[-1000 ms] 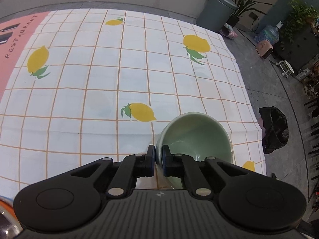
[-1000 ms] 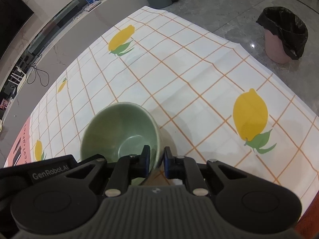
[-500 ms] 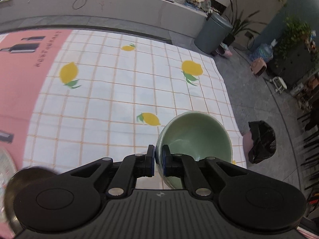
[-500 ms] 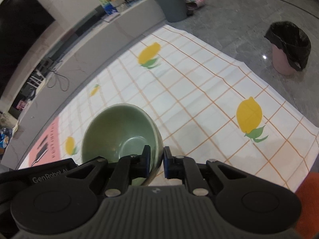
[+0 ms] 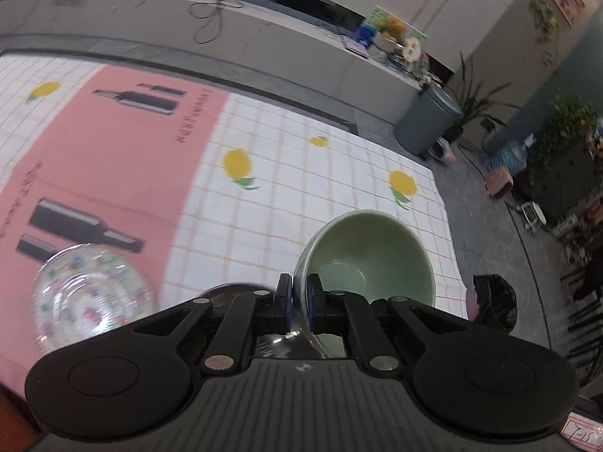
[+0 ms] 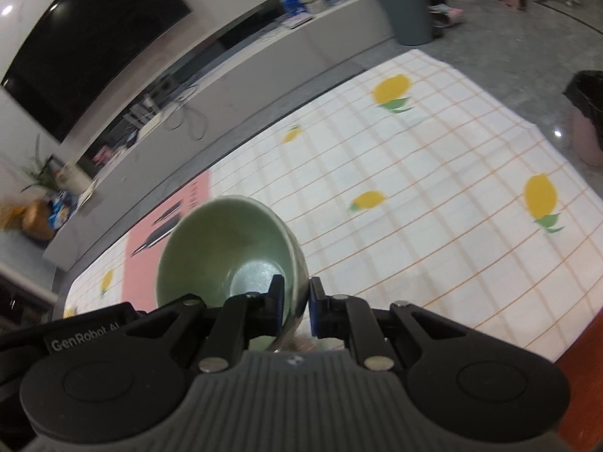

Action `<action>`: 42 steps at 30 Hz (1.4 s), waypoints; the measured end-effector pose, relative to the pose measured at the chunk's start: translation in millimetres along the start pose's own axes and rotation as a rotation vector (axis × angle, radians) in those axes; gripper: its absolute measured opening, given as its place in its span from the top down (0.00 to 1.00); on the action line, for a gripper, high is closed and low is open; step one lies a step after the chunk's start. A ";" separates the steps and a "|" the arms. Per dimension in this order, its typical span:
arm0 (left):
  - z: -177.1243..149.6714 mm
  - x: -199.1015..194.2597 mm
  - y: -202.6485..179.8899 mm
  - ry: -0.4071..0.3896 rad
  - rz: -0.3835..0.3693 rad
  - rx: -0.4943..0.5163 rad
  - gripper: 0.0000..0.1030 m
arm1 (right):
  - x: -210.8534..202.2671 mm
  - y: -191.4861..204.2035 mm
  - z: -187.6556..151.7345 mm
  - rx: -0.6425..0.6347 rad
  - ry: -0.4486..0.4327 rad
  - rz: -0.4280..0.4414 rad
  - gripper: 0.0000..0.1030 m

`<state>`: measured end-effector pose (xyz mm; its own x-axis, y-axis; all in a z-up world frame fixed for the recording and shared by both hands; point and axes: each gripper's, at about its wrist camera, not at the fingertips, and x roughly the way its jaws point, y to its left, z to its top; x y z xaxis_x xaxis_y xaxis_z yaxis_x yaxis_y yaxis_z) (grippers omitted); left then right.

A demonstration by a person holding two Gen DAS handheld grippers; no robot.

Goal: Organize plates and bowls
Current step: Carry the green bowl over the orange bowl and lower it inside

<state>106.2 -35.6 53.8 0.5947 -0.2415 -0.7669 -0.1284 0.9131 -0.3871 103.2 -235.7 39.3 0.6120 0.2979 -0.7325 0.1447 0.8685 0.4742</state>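
A pale green bowl (image 5: 377, 248) hangs in the air above the lemon-print tablecloth (image 5: 301, 173), tilted, with both grippers on its rim. My left gripper (image 5: 299, 282) is shut on the bowl's left rim. In the right wrist view the same bowl (image 6: 226, 248) sits left of centre, and my right gripper (image 6: 296, 286) is shut on its right wall. The left gripper's black body (image 6: 86, 339) shows at the lower left of that view. A clear glass plate with a flower pattern (image 5: 90, 297) lies on the pink panel below. A dark round dish (image 5: 233, 288) peeks out behind the left fingers.
The cloth has a pink bottle-print panel (image 5: 113, 158) at its left. Beyond the cloth runs a long grey counter (image 5: 264, 45). A grey bin (image 5: 426, 124) and a black-bagged pink bin (image 5: 493, 301) stand on the floor to the right.
Both grippers have risen with the bowl and swung towards the pink panel. The glass plate and the dark dish have come into the left wrist view. The cloth looks farther away.
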 end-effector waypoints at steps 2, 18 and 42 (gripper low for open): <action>-4.7 -8.1 14.1 -0.003 0.012 -0.019 0.92 | -0.1 10.4 -9.5 -0.020 0.021 0.014 0.89; -28.6 -2.1 66.4 0.093 0.024 -0.082 0.91 | 31.3 23.2 -50.5 -0.027 0.204 0.009 0.89; -35.5 33.8 61.8 0.183 0.044 -0.026 0.90 | 57.7 8.8 -45.7 -0.085 0.256 -0.060 0.90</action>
<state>90.2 1.0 -14.2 0.4341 -0.2594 -0.8627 -0.1729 0.9158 -0.3624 104.2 -192.7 -21.1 0.3859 0.3257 -0.8631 0.1024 0.9147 0.3910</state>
